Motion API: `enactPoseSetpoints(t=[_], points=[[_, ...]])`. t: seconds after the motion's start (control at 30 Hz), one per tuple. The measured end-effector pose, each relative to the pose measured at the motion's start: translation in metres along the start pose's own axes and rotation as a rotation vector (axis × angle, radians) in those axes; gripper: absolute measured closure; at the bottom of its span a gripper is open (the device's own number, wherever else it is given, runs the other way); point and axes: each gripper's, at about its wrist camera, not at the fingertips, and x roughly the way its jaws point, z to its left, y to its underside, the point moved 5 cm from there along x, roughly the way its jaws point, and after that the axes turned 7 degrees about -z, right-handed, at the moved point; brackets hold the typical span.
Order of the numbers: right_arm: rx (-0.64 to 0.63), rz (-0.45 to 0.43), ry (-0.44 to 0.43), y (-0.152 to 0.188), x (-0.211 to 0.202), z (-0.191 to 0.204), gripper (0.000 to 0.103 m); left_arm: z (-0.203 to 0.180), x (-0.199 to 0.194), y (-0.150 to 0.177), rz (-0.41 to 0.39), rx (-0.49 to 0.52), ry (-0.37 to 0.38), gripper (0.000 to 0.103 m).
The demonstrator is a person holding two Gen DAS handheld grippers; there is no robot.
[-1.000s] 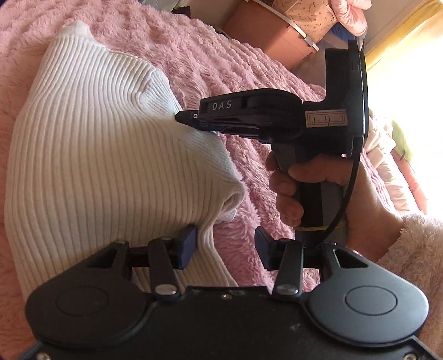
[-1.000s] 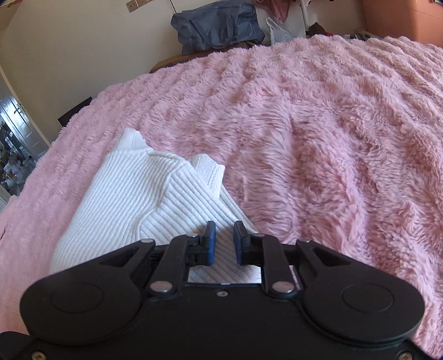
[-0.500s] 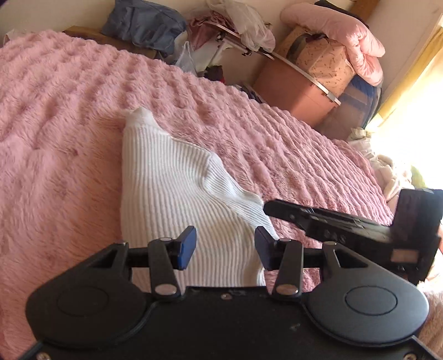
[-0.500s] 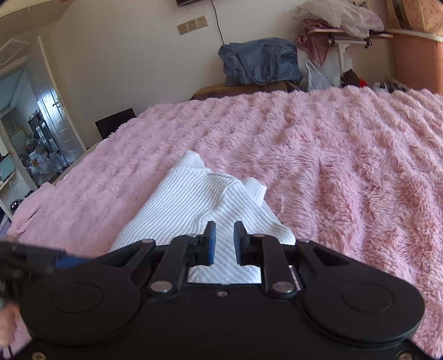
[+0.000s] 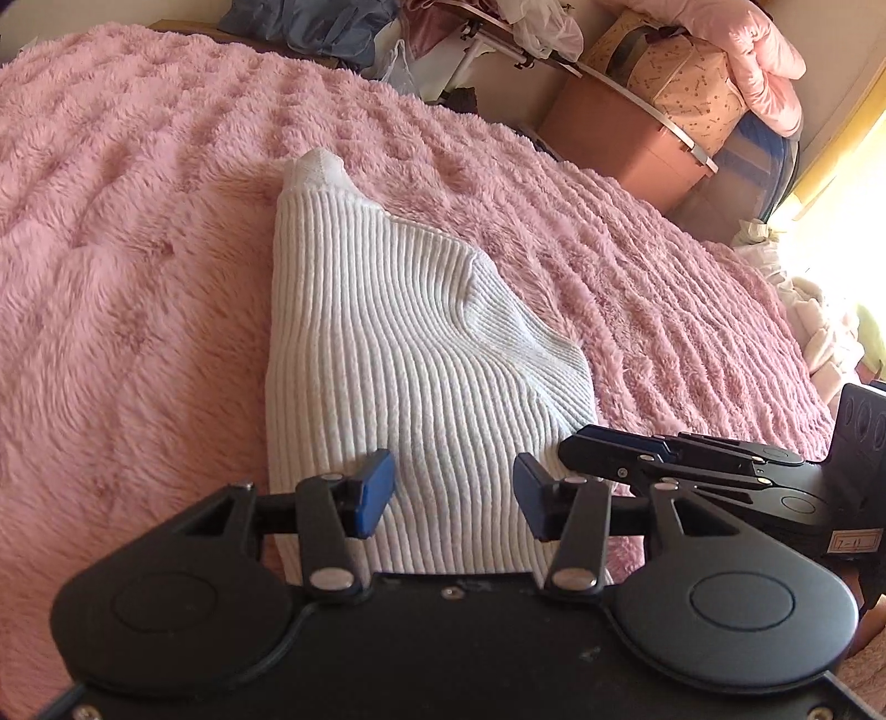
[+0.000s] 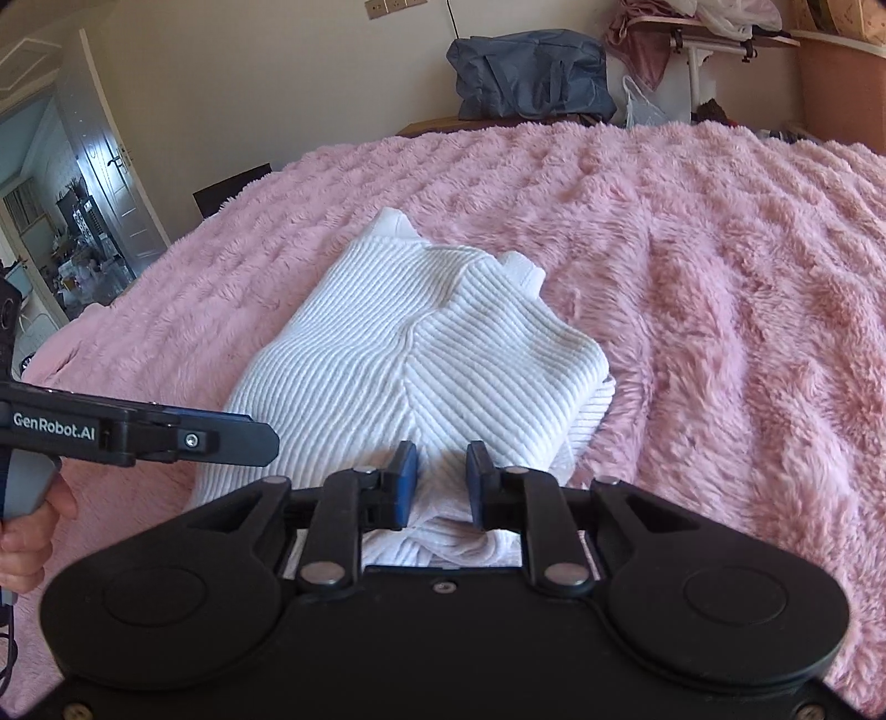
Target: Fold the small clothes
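White ribbed knit sweater, folded into a compact bundle, lies on a fluffy pink fleece blanket that covers the bed, toward the near edge of the blanket and roughly midway across it. One cuffed sleeve end rests on top of the fold, and the collar end points toward the far edge.

Just above the near hem, the right gripper hovers with its blue-padded fingers a narrow gap apart, nothing clamped between them; bunched knit shows below the gap. Whether the pads touch the fabric cannot be told. The left gripper hangs over the same near end of the sweater, its blue-padded fingers spread wide and empty. In the right wrist view it reaches in from the left edge as a black bar marked "GenRobot.AI", held by a bare hand.

Beyond the far edge of the blanket, a dark blue fabric bag sits against the cream wall. A brown plastic storage box stands off the far right corner, with a beige patterned bag and a pink padded coat piled on top. An open doorway shows at the left.
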Motion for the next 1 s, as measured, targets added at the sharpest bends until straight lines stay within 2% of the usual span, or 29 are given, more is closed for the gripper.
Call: enactPoseSetpoints(t=[0.1,0.23,0.3,0.37,0.47,0.53,0.6,0.7,0.83,1.0], points=[[-0.013,0.013,0.011,-0.001,-0.001,0.005,0.088,-0.006,-0.003,-0.003,0.010,0.022,-0.022,0.052],[-0.005,-0.016,0.003,-0.014,-0.013,0.010,0.086,-0.019,-0.016,-0.012,0.000,0.086,-0.055,0.052],[0.018,-0.048,-0.008,-0.022,-0.027,0.009,0.075,-0.021,-0.026,-0.014,-0.014,0.116,-0.068,0.052],[0.046,-0.062,-0.025,-0.026,-0.037,0.003,0.072,-0.019,-0.035,-0.015,-0.025,0.140,-0.072,0.052],[0.113,-0.060,-0.077,-0.028,-0.050,-0.012,0.068,-0.006,-0.053,-0.017,-0.062,0.136,-0.035,0.052],[0.172,-0.054,-0.108,-0.024,-0.054,-0.028,0.063,0.014,-0.063,-0.018,-0.078,0.053,0.049,0.052],[0.239,-0.045,-0.141,-0.017,-0.056,-0.044,0.061,0.038,-0.068,-0.017,-0.087,-0.051,0.099,0.052],[0.370,-0.026,-0.194,-0.004,-0.051,-0.067,0.061,0.078,-0.063,-0.014,-0.092,-0.201,0.108,0.053],[0.522,-0.002,-0.238,0.013,-0.031,-0.088,0.061,0.109,-0.040,-0.003,-0.040,-0.362,0.188,0.054],[0.647,-0.002,-0.323,0.023,-0.009,-0.101,0.061,0.127,-0.011,0.009,0.011,-0.492,0.280,0.054]])
